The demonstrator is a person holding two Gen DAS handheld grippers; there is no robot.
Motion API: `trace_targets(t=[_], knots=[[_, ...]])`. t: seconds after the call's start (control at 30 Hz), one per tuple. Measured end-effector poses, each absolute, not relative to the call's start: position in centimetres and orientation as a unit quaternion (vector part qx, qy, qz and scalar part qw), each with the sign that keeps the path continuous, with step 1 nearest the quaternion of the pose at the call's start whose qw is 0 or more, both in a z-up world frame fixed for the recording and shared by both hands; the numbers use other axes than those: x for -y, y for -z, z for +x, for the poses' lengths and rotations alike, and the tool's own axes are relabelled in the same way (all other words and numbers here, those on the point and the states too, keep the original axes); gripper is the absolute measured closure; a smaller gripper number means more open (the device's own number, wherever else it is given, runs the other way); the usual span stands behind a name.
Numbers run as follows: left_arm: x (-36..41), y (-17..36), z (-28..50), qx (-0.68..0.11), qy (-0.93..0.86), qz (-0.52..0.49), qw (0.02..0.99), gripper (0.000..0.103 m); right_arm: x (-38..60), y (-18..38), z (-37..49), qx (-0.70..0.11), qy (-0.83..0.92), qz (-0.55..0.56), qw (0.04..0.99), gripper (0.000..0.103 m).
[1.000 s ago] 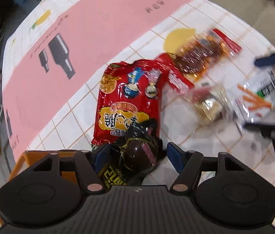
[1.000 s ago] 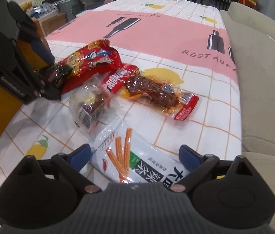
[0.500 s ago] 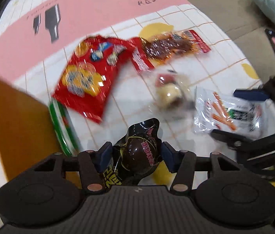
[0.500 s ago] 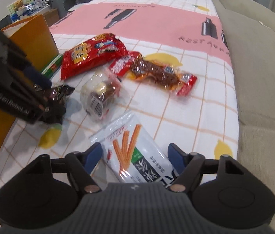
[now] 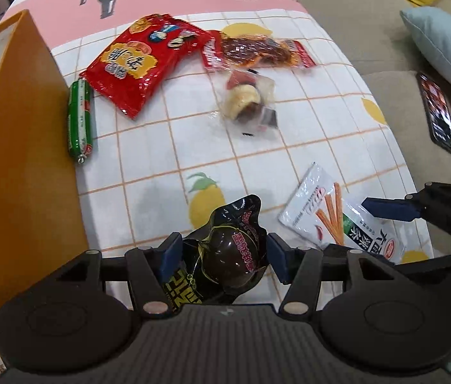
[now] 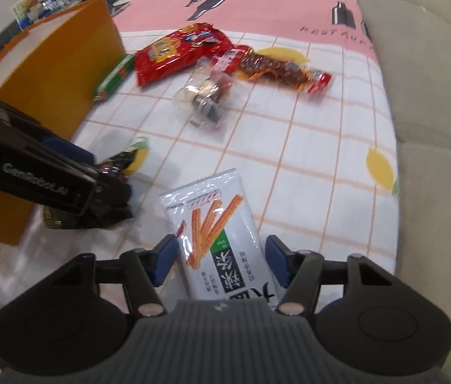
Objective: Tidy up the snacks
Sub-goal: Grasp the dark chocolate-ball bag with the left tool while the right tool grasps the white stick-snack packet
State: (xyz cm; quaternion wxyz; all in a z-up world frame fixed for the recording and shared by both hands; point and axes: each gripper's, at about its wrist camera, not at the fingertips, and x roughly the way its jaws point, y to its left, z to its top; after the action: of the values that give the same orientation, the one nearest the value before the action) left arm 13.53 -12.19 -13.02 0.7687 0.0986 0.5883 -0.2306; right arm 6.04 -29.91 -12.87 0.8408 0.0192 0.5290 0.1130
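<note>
the left gripper (image 5: pixel 223 254) was found clamped on a black snack pouch (image 5: pixel 225 256), carried just beside the orange box (image 5: pixel 30 166). the right gripper (image 6: pixel 222 257) had just been closing on a white stick-snack packet (image 6: pixel 216 233), its pads at the packet's edges, further from the box. a red bag (image 5: pixel 142 64) and green sausage (image 5: pixel 80 121) lay against the box's wall.

The left gripper (image 5: pixel 224 254) points down and squeezes a dark bag (image 5: pixel 225 256). The right gripper (image 6: pixel 220 259) has been closing around a white bag (image 6: pixel 222 233).
</note>
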Motion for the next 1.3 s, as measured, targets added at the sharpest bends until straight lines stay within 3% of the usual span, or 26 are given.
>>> trace_targets(t=[0.13,0.2,0.33,0.5,0.9,0.97,1.13,1.3], knots=[[12.3,12.8,13.0,-0.578,0.247,0.130,0.767,0.030,30.6,12.4,5.2,-0.526,-0.118,0.017,0.842,0.044],[12.4,12.6,12.6,-0.571,0.264,0.150,0.763,0.029,30.8,11.9,4.9,-0.517,-0.120,0.011,0.848,0.034],[12.6,12.2,11.4,-0.542,0.292,0.220,0.757,0.021,29.6,11.8,4.6,-0.508,-0.148,-0.010,0.848,0.027],[13.1,12.7,10.4,-0.507,0.323,0.315,0.734,0.017,26.9,12.6,4.2,-0.502,-0.163,-0.087,0.845,0.027],[15.8,14.1,10.2,-0.461,0.356,0.392,0.712,0.015,27.0,13.5,4.8,-0.513,-0.150,-0.081,0.841,0.026],[15.9,14.2,10.3,-0.467,0.355,0.384,0.713,0.017,26.9,13.5,4.8,-0.512,-0.150,-0.084,0.842,0.028],[15.6,14.3,11.3,-0.508,0.340,0.314,0.727,0.035,26.9,13.3,4.8,-0.511,-0.149,-0.085,0.843,0.035],[15.1,14.3,12.0,-0.546,0.313,0.245,0.737,0.049,26.8,13.1,4.7,-0.506,-0.150,-0.088,0.845,0.052]])
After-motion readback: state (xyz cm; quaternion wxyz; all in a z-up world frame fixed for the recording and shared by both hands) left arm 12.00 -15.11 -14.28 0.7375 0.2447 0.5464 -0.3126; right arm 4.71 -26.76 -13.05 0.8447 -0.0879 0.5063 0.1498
